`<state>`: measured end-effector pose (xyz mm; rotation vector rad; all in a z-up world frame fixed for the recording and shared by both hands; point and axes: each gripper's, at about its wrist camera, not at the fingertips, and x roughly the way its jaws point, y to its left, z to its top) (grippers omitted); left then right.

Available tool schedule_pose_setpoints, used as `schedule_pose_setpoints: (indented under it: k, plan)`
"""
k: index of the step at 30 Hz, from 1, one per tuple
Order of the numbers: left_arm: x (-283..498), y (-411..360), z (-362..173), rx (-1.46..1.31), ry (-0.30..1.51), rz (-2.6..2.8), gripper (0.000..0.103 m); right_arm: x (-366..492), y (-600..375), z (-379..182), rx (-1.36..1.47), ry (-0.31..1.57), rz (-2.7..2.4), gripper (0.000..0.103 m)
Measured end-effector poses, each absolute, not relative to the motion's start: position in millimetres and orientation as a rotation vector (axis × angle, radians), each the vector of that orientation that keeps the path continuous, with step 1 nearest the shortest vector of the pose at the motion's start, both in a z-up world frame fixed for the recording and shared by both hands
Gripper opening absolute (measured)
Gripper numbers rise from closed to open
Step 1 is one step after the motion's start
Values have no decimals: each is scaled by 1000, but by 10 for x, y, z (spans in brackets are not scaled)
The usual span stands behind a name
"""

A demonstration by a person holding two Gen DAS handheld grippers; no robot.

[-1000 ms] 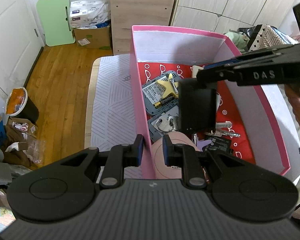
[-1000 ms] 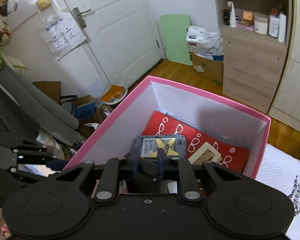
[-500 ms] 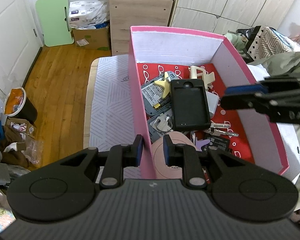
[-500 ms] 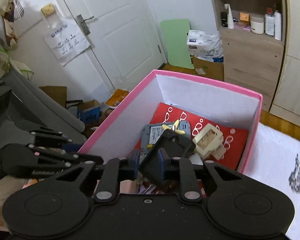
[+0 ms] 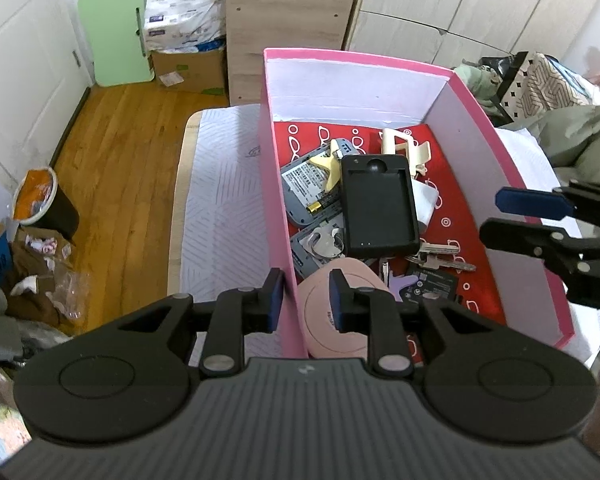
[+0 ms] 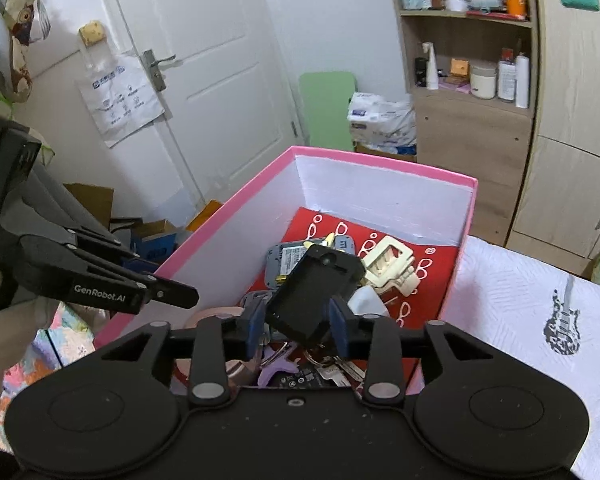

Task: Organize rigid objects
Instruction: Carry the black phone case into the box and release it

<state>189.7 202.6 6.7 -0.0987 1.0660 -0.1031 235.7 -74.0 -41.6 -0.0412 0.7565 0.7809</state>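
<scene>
The left gripper point(image 5: 303, 295) sits low in the centre of its own view, its blue-padded jaws parted on either side of the near left wall of the pink box point(image 5: 275, 184); whether the pads actually touch that wall cannot be told. The right gripper point(image 6: 296, 322), low centre in its own view, stands open and holds nothing, hanging above the box; in the left view it enters from the right edge over the box's right wall. Inside the box, on a red lining printed with white glasses, a black rectangular case point(image 5: 376, 204) lies flat near the middle, open side up, resting on the other things. Under its left edge is a grey device with a label point(image 5: 308, 184) and a yellow star-shaped piece point(image 5: 329, 160); just above it in the frame a cream hair clip point(image 5: 400, 146); toward the lower frame a bunch of keys point(image 5: 440, 258), a small black card point(image 5: 432, 282) and a round pink object point(image 5: 332, 312), partly hidden behind the left gripper. The box stands on a white patterned cover point(image 5: 220, 208). In the upper left of the left view are wood floor, a green board point(image 5: 114, 32) and a cardboard carton point(image 5: 188, 66). In the right view the case looks tilted, its lower end hidden behind the gripper.
</scene>
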Motion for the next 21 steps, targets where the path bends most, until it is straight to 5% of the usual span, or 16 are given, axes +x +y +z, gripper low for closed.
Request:
schedule_pose_setpoints:
  k: [3,10,21]
  plan:
    - [1835,2003,129,-125,1068,-121,47,2296,-784,-408,-18,743,768,48]
    - [1565,1851,337,-125,1009,-124,69,2141,-875,-285,-29,710,768,57]
    - [1187,1511,585,4,921,-114,76,1891,-1155,-89,-106,731,725,71]
